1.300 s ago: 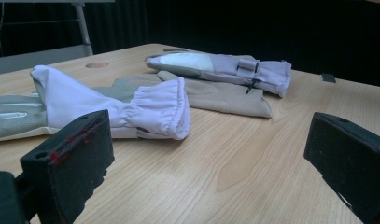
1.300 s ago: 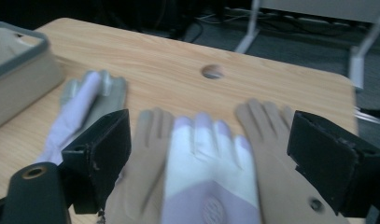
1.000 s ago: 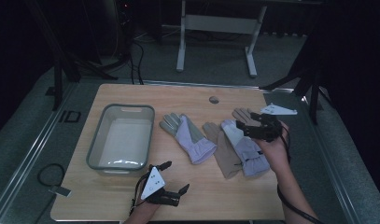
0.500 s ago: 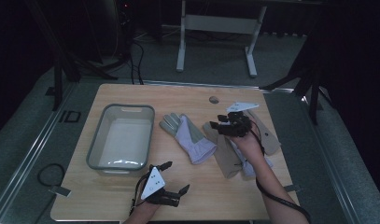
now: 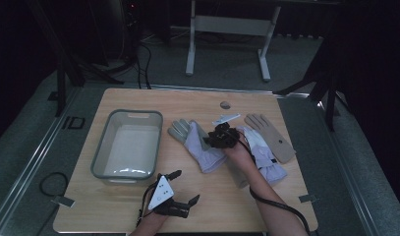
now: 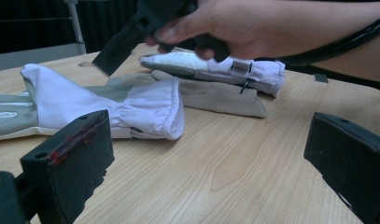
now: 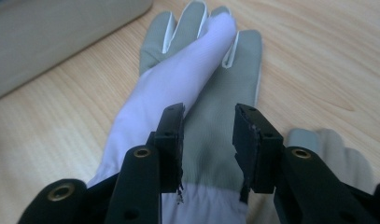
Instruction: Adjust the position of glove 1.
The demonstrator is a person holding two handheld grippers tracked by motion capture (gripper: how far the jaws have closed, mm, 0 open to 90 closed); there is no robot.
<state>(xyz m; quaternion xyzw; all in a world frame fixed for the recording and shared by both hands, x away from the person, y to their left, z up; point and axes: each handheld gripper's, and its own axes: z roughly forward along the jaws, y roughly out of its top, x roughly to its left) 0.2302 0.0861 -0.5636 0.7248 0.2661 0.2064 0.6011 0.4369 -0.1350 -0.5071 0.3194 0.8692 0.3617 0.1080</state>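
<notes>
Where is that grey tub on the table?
In the high view, the grey tub sits on the table's left half, beside the left glove.

Both grippers are black: the left gripper (image 5: 180, 189) carries a pale grey three-cornered plate on top, and its two blocky jaws bear smears of red along one pad edge. The right gripper (image 7: 207, 140) has flat black jaws with rough-edged pads, brass-coloured rivets set in its arms, and a thick black cable (image 5: 276, 204) trailing along the bare forearm.
</notes>
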